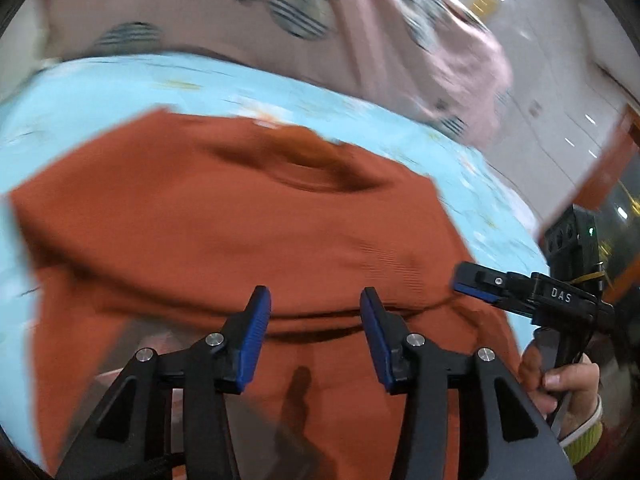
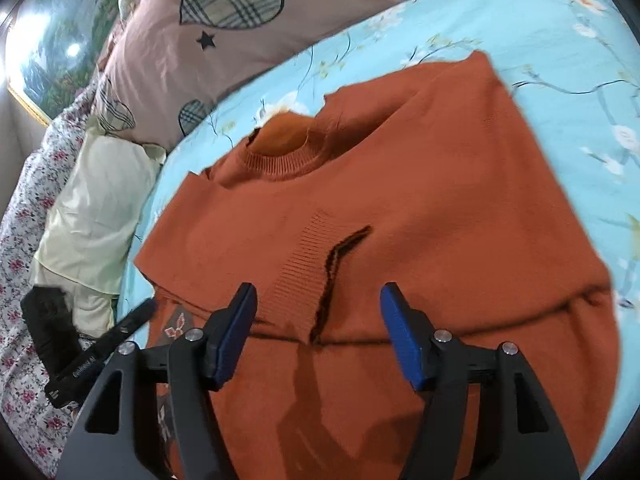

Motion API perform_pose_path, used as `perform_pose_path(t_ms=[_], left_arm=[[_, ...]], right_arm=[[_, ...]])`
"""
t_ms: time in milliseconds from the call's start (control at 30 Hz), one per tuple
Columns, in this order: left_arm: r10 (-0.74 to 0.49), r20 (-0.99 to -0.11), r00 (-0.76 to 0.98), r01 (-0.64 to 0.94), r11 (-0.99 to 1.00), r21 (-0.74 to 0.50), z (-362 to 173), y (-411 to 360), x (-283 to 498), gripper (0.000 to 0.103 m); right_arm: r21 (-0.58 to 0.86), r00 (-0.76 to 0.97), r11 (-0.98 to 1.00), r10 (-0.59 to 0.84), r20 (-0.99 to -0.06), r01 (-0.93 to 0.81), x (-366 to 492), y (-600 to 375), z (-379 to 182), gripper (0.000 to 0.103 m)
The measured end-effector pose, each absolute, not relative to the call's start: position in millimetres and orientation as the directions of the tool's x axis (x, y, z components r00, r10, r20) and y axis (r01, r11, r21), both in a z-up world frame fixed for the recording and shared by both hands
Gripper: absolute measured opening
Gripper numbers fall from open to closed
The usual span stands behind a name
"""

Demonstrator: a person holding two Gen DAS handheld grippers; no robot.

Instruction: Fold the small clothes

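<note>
Knitwear like this rust-orange sweater (image 2: 400,208) should handle as soft, light and limp, sagging wherever it is unsupported, so my judgement is to take hold at the doubled lower fold edge or a shoulder corner rather than mid-panel. It lies on the light blue floral bedsheet (image 2: 540,32), ribbed collar (image 2: 280,162) toward the pink pillows (image 2: 160,72), with a ribbed cuff (image 2: 300,272) folded across the chest and the bottom part already turned up. Left tool (image 1: 315,312) hovers over the near fold with jaws apart, holding nothing. Right tool (image 2: 318,312) likewise stands spread and empty above the cuff.
</note>
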State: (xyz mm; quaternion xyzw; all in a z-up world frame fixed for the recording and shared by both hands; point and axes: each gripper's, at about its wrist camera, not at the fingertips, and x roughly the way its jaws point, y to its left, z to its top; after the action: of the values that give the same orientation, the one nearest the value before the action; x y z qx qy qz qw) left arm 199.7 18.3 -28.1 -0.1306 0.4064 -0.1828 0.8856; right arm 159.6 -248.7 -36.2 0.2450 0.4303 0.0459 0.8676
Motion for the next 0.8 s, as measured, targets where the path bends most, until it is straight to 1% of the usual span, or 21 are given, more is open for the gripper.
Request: perform_pose_path(t_ms=[100,133,167,200,233,300,333,400,500,567,600,667,800], left_arm=[[-0.278,-0.689,0.67,0.049,0.942,-0.332,-28.0,76.2,187.6,0.045],[-0.225,-0.697,0.681,-0.009,0.949,-0.315,-29.2,95.8,184.7,0.045],[-0.196,-0.7,0.687,-0.045,0.95,-0.31,-30.6,109.7,183.1,0.045],[-0.169,-0.707,0.687,-0.081,0.949,-0.305,-33.1,122.6,183.0,0.045],[-0.147,-0.72,0.678,-0.114,0.947,-0.301,-37.4,134.3,185.1,0.045],[-0.116,-0.738,0.665,-0.147,0.948,-0.282,-46.2,147.0,191.1,0.039],[-0.096,-0.752,0.652,-0.162,0.951,-0.262,-51.6,150.2,197.6,0.038],[-0.075,-0.786,0.614,-0.176,0.958,-0.228,-62.8,150.1,215.1,0.03],[-0.054,-0.794,0.605,-0.168,0.967,-0.194,-70.1,139.9,237.5,0.03],[-0.031,-0.792,0.609,-0.161,0.974,-0.162,-67.8,135.8,243.3,0.03],[-0.023,-0.791,0.611,-0.16,0.975,-0.153,-66.7,136.0,243.4,0.03],[-0.012,-0.788,0.616,-0.162,0.977,-0.141,-66.6,132.5,243.5,0.029],[-0.001,-0.772,0.635,-0.188,0.97,-0.156,-67.2,133.3,235.5,0.026]], right_arm=[[0.459,0.605,0.878,0.294,-0.74,0.134,175.4,-242.6,-46.3,0.065],[0.452,0.602,0.882,0.293,-0.743,0.129,179.6,-239.1,-48.1,0.06],[0.442,0.6,0.888,0.288,-0.747,0.124,182.5,-235.6,-48.5,0.052],[0.433,0.592,0.893,0.285,-0.754,0.122,186.8,-231.6,-49.7,0.026],[0.436,0.583,0.891,0.289,-0.759,0.125,190.1,-230.0,-50.4,0.004],[0.444,0.586,0.89,0.307,-0.75,0.103,196.2,-226.6,-43.9,0.005],[0.435,0.604,0.896,0.303,-0.737,0.082,197.6,-224.7,-32.8,0.005],[0.435,0.651,0.9,0.305,-0.695,0.044,195.4,-225.7,-5.9,0.005],[0.416,0.741,0.909,0.265,-0.617,0.021,176.5,-241.4,40.0,0.005],[0.399,0.773,0.916,0.221,-0.595,0.045,159.2,-261.5,55.4,0.005],[0.393,0.774,0.917,0.202,-0.6,0.065,151.7,-271.9,55.9,0.005],[0.356,0.748,0.923,0.133,-0.651,0.145,140.1,-294.9,41.5,0.005],[0.332,0.653,0.915,0.108,-0.75,0.231,140.4,-317.2,-6.1,0.005]])
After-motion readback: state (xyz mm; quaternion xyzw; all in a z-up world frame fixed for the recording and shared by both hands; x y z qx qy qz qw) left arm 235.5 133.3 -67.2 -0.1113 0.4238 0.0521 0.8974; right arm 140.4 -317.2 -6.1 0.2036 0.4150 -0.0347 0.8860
